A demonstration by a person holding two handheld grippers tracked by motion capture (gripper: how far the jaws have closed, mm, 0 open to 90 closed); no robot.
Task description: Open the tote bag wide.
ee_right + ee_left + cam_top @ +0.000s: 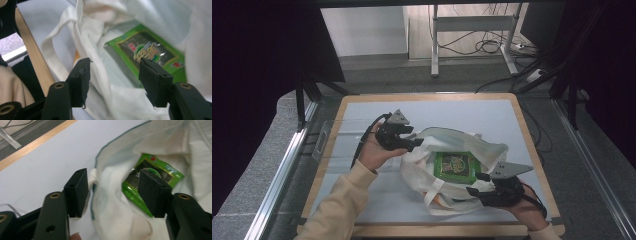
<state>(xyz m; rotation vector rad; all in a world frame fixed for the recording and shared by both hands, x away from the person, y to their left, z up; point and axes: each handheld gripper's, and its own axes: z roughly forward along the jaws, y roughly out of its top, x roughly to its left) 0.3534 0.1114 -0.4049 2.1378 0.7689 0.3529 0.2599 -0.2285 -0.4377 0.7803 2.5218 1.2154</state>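
A white cloth tote bag (452, 172) lies on the pale mat of a wood-edged table (432, 97), its mouth spread open toward the camera in the high view. Inside it, lying flat, is a green snack packet (455, 165) with a dark printed panel on its face.

The left gripper (414, 145), held in the person's left hand (374, 152), sits at the bag's left rim. In the left gripper view its jaws stand wide apart with the bag's teal-stitched rim (96, 182) running up between them; the pads do not press on the cloth. The green packet (150, 182) shows past the right-hand jaw, deeper in the bag.

The right gripper (477, 184) is at the bag's near right corner, held in the person's right hand (527, 210). In the right gripper view its jaws are likewise spread wide, with folds of the white cloth (110, 82) lying between them and no pad pinching it. The packet (150, 53) lies just beyond the right-hand jaw, and one of the bag's handles (62, 42) loops out to the left over the mat, near the table's wooden edge (32, 62).

A clear plastic tray (324, 137) rests at the left edge of the table, beside the left hand.
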